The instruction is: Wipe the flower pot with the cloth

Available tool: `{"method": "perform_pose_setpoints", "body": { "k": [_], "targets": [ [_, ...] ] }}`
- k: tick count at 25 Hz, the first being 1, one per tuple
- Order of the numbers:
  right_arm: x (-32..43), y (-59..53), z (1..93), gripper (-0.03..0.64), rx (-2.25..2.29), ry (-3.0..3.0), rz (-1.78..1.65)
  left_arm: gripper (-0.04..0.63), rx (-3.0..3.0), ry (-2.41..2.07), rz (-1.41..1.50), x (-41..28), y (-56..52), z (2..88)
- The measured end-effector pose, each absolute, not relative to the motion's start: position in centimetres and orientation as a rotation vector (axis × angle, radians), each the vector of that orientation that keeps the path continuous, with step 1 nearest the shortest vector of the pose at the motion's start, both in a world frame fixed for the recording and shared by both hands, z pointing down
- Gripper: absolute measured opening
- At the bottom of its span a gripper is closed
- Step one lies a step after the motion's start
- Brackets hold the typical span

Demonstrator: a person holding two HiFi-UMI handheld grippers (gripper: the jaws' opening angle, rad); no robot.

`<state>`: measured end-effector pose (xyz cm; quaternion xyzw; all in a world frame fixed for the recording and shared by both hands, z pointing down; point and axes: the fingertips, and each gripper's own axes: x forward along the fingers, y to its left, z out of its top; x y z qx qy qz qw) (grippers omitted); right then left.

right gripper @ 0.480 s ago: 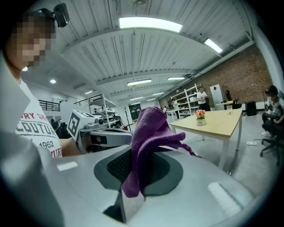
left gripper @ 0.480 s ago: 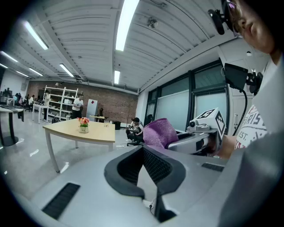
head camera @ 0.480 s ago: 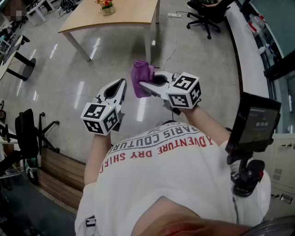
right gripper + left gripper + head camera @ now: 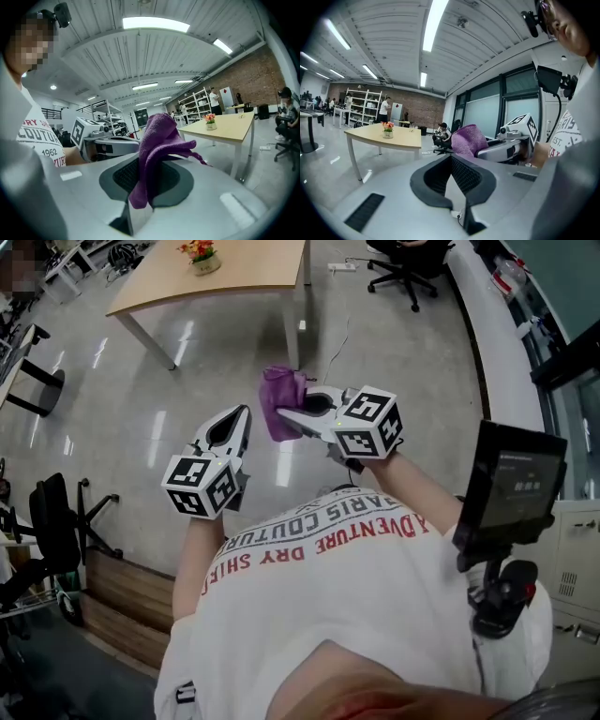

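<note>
Cloth [image 4: 159,136]: purple, fuzzy microfibre-type nap, bunched into a soft lump w/ one corner flopping out sideways. It's pinched in the right tool [image 4: 144,165]: ribbed black pads closed on its lower fold, most of the fabric standing up above & ahead of the jaws. Left tool [image 4: 451,160]: jaws fully together, nothing between them; same matt grey shell w/ black textured pads. Each tool has a white cube w/ black square markers at its rear

Flower pot [image 4: 199,261]: small, pale, roundish, w/ orange-red blooms & a bit of green. It stands on a light wood-top counter [image 4: 253,268] w/ white legs & rounded corners, set back from the near edge

Floor [image 4: 122,399]: glossy grey, polished, streaked w/ light reflections. Room is an open office: ribbed white ceiling [image 4: 393,37] w/ strip lights, brick wall [image 4: 419,110] at the back, white shelving [image 4: 361,105], black office chair [image 4: 403,268] beyond the counter

Both tools are held side by side in front of the person's white printed T-shirt, the right one angled toward the left. The cloth sits near the left tool's tip, apart from it. The pot is well apart from both tools & the cloth, ahead of them across open floor
</note>
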<state>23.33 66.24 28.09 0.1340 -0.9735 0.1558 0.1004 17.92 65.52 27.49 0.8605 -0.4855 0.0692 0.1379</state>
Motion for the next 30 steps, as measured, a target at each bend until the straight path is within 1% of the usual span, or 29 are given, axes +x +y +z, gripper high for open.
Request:
{"method": "perform_pose_setpoints", "body": {
  "k": [9,15,19,24,30],
  "targets": [
    [22.5,65.7,28.0,0.051,0.390,-2.861,0.510,0.002,2.492,-1.393,0.126,15.9,64.8,26.3],
    [23.2,59.1,30.7,0.050,0.444,-2.860,0.559,0.000,2.457,-1.364,0.145,15.6,59.5,29.8],
    [22.0,52.0,32.9,0.049,0.464,-2.848,0.608,0.002,2.417,-1.349,0.189,13.8,52.9,32.4],
    [18.5,40.0,36.1,0.049,0.452,-2.814,0.676,0.002,2.327,-1.347,0.201,9.5,41.4,35.8],
    [16.1,24.0,37.0,0.050,0.457,-2.801,0.698,0.002,2.345,-1.371,0.243,6.3,26.1,36.1]
  ]
}}
